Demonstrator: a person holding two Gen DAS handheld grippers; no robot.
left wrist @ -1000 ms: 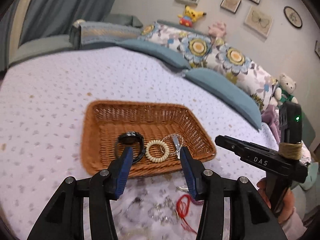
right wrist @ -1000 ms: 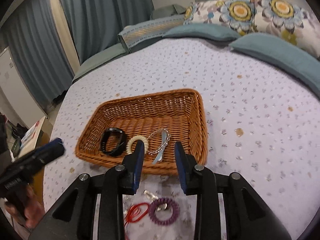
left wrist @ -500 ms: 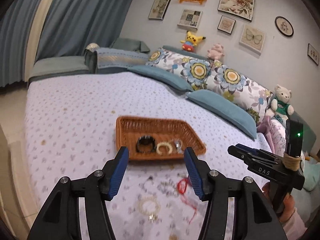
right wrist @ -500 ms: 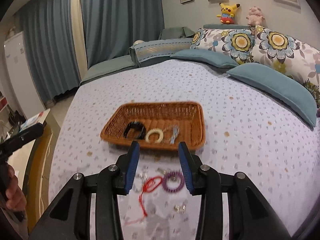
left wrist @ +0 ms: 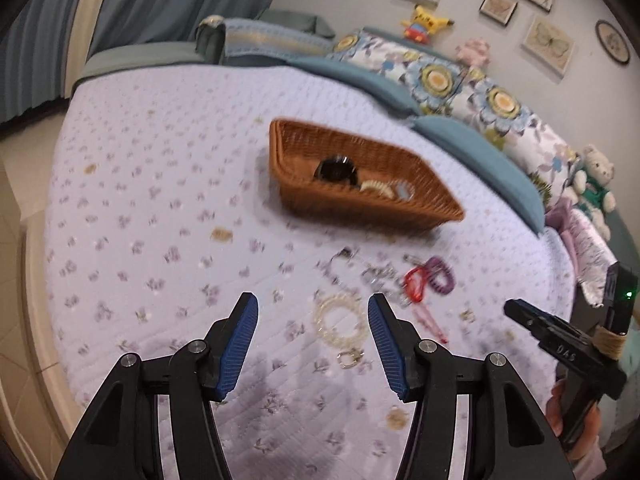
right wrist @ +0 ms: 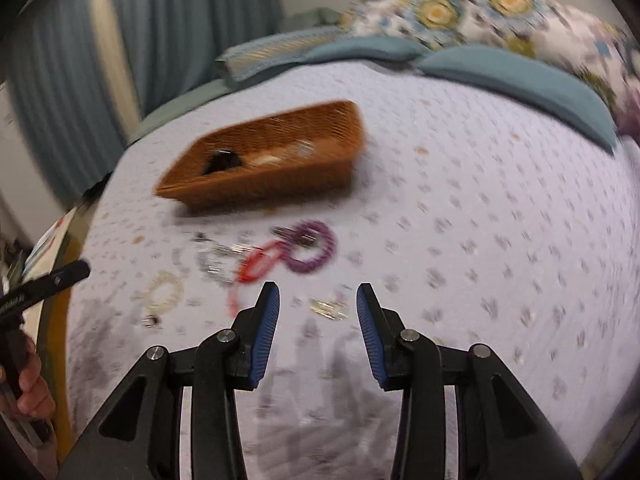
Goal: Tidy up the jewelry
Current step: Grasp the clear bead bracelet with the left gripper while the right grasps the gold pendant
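step: next piece being lined up | left hand-held gripper [left wrist: 312,312] spread, empty, pearl bracelet [left wrist: 340,322] framed | right hand-held gripper [right wrist: 318,300] spread, empty | next: bracelet to be pinched, dropped in wicker basket [left wrist: 400,210]

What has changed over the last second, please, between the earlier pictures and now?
Both grippers have drawn back from the wicker basket toward the loose jewelry on the bedspread; the left gripper and right gripper opened wider, both empty. The basket's contents and the loose pieces lie as before.

The right gripper [left wrist: 524,317] bears white letters "DAS".
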